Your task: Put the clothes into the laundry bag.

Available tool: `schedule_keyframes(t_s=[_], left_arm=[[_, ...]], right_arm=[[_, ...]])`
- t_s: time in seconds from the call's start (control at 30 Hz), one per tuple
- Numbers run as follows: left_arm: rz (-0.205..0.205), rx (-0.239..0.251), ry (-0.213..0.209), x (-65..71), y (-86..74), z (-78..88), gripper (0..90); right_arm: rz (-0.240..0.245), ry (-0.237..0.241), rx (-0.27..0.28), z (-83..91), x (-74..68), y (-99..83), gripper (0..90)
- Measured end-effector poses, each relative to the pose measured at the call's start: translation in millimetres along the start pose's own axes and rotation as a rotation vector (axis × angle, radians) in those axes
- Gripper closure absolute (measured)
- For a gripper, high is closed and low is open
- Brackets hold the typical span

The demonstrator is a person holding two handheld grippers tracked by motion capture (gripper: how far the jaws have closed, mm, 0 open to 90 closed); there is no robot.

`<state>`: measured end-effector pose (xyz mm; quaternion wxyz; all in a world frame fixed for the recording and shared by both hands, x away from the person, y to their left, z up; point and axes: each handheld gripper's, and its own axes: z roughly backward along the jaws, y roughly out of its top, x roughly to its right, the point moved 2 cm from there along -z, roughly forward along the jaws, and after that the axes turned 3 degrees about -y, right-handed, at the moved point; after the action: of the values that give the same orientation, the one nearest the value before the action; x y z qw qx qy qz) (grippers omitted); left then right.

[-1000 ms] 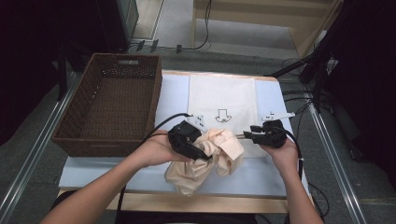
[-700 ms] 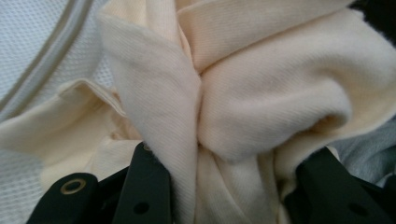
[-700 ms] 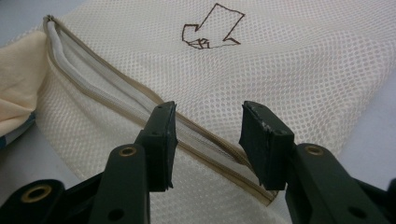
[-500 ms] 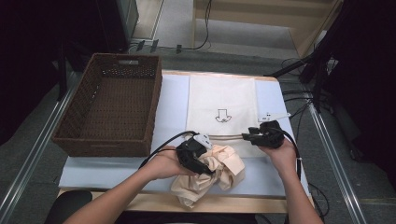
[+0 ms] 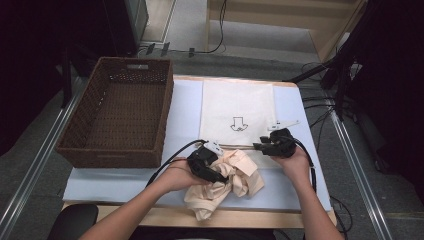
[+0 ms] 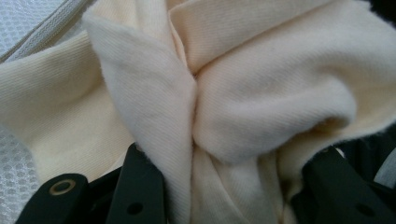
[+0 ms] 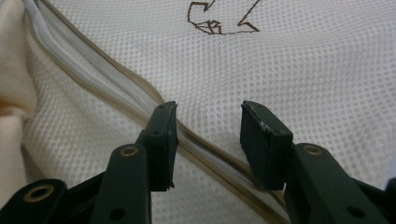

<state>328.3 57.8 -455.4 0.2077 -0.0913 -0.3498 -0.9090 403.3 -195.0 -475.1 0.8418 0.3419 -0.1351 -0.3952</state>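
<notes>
Cream garment (image 5: 227,182); white mesh bag (image 5: 237,107) with brown arrow print (image 5: 238,124); dark brown wicker basket (image 5: 120,117); black grippers.

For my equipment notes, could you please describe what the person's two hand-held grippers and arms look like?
Both are black: the left hand-held gripper and right hand-held gripper each have two flat rectangular jaws on arms with brass-ringed rivet holes, a pale plate on top and a trailing black cable. The forearms are bare, with no sleeves in view.
</notes>
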Motion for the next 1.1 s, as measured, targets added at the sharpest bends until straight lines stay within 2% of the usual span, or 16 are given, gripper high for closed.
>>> schedule_keyframes(t_s=[0.2,0.3,0.33,0.4,0.43,0.47,0.5,0.53,0.57,0.63,0.73,0.83,0.9,0.97,1.03,1.1], left_arm=[[0.007,0.012,0.019,4.8,-2.1,-1.6,59.1],[0.013,0.012,0.021,4.9,-2.1,-2.1,58.6],[0.017,0.014,0.021,4.8,-2.1,-2.3,57.6],[0.020,0.010,0.025,5.0,-2.2,-2.2,57.1],[0.020,0.012,0.029,5.3,-2.2,-2.6,56.7],[0.020,0.013,0.028,5.3,-2.2,-2.8,56.1],[0.020,0.013,0.028,5.3,-2.2,-2.8,55.5],[0.026,0.013,0.029,5.7,-2.4,-2.9,54.9],[0.033,0.015,0.029,5.9,-2.5,-3.1,53.8],[0.031,0.014,0.029,6.7,-3.0,-2.6,52.9],[0.025,0.012,0.032,7.9,-3.2,-2.6,52.5],[0.024,0.011,0.029,7.7,-3.0,-2.8,52.4],[0.023,0.009,0.026,7.2,-2.9,-2.7,52.4],[0.021,0.006,0.023,6.6,-3.0,-2.9,52.4],[0.020,0.005,0.023,6.5,-3.1,-2.8,52.3],[0.021,0.010,0.019,6.4,-3.7,-3.1,52.2]], right_arm=[[0.024,-0.002,-0.028,-12.8,-2.1,0.3,59.3],[0.037,0.005,-0.025,-16.2,-4.6,0.7,59.1],[0.048,0.009,-0.009,-19.3,-6.6,1.9,58.8],[0.044,0.003,-0.004,-20.6,-8.0,2.2,60.8],[0.055,0.007,0.011,-22.4,-9.7,2.7,67.2],[0.042,0.014,0.011,-22.9,-10.6,3.1,71.2],[0.042,0.014,0.011,-22.9,-10.6,3.1,71.2],[0.038,0.006,-0.004,-23.5,-13.7,4.7,82.6],[0.025,0.002,-0.006,-23.8,-16.2,4.8,86.4],[0.036,-0.004,-0.006,-24.0,-17.6,5.3,86.9],[-0.051,0.031,-0.035,-24.0,-13.0,8.1,84.7],[-0.052,0.057,-0.028,-23.8,-14.1,11.1,72.0],[-0.045,0.072,-0.020,-23.1,-15.7,12.1,70.7],[0.004,0.071,-0.017,-25.2,-20.7,13.1,67.8],[0.013,0.082,-0.022,-26.8,-21.9,12.6,67.5],[0.080,0.085,-0.022,-29.0,-26.0,14.1,58.4]])
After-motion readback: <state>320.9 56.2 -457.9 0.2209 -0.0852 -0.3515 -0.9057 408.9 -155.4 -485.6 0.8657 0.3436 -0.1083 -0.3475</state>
